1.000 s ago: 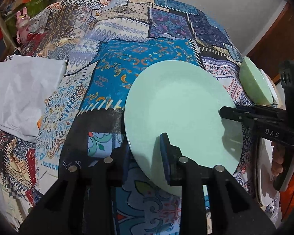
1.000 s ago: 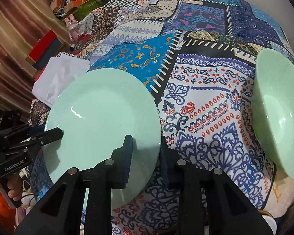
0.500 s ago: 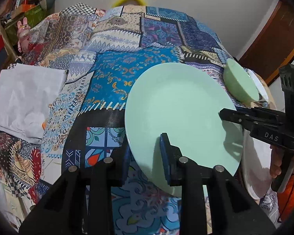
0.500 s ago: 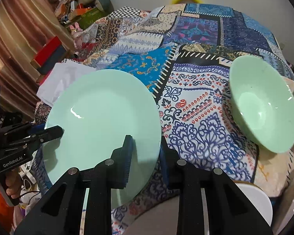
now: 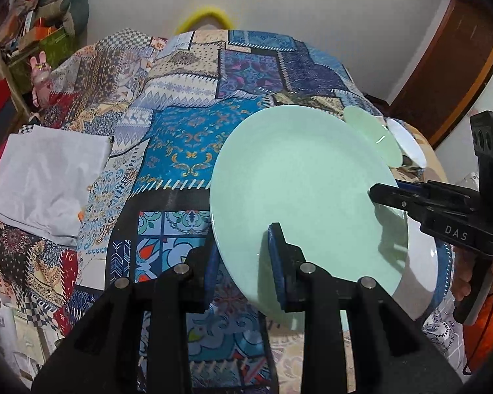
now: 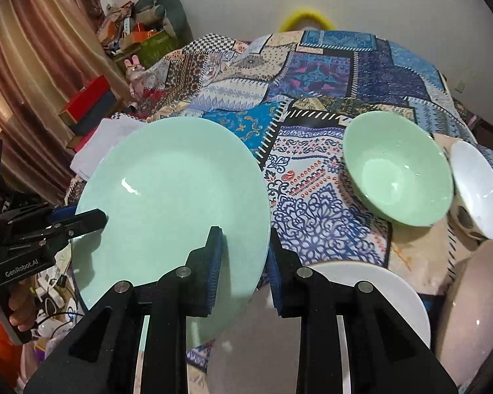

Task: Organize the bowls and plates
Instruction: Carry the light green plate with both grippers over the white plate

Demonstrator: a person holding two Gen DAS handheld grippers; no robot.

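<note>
With both grippers, left (image 5: 243,259) and right (image 6: 245,264), pinched nearly shut on opposite rims of the green plate (image 6: 177,203), held in the air over the white plate (image 6: 378,295), uneven pulling may slip it onto that.

A cluttered bedroom corner

Pale wall (image 6: 378,0) at the far side, brownish curtain (image 6: 26,82) left, wooden door (image 5: 443,65) right; patchwork bedspread (image 5: 187,138) fills the middle.
</note>
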